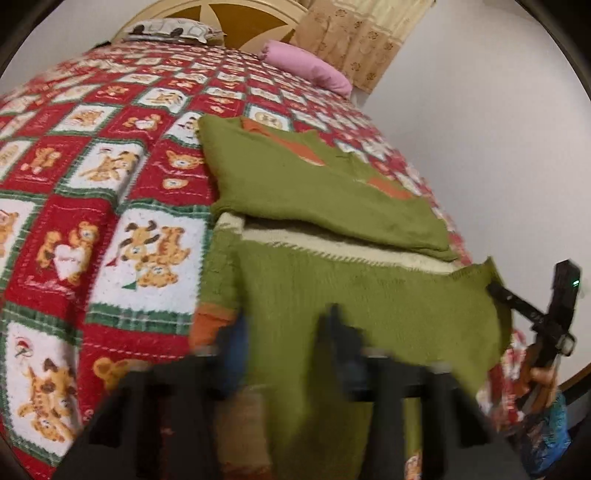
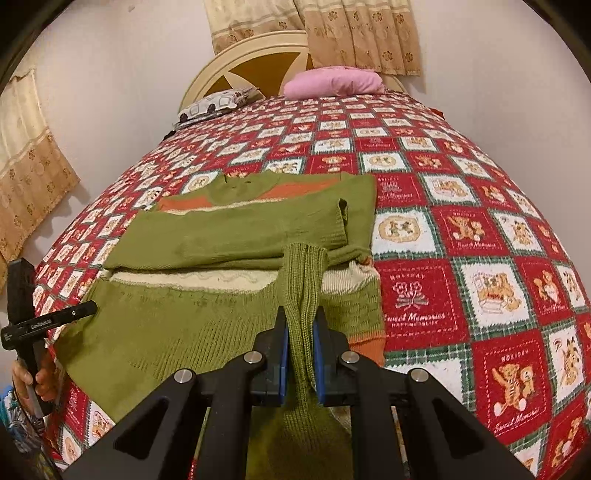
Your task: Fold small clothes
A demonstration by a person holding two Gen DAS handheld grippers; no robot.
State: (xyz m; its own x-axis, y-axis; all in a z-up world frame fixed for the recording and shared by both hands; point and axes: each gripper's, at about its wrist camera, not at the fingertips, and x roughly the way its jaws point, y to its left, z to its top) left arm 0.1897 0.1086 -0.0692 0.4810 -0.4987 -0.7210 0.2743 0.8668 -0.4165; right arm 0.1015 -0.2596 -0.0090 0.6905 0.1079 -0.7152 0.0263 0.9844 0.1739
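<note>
A small green knitted sweater [image 2: 177,332] with cream and orange bands lies on the bed, one sleeve [image 2: 240,236] folded across its chest. My right gripper [image 2: 301,325] is shut on a ribbed green strip of the sweater's lower part, which runs up between the blue pads. In the left wrist view the right gripper [image 1: 493,286] pinches the sweater's [image 1: 332,295] right corner. My left gripper [image 1: 286,338] is blurred; its jaws stand apart with green fabric lying between them near the orange hem. Seen from the right wrist, the left gripper [image 2: 90,305] touches the sweater's left edge, with a hand [image 2: 37,376] on its handle.
The red patchwork bedspread [image 2: 480,258] with bear pictures covers the whole bed. A pink pillow [image 2: 332,83] and a patterned pillow [image 2: 214,105] lie by the cream headboard [image 2: 258,55]. Curtains [image 2: 362,33] hang on the white wall. The bed's edge drops off beside the left gripper.
</note>
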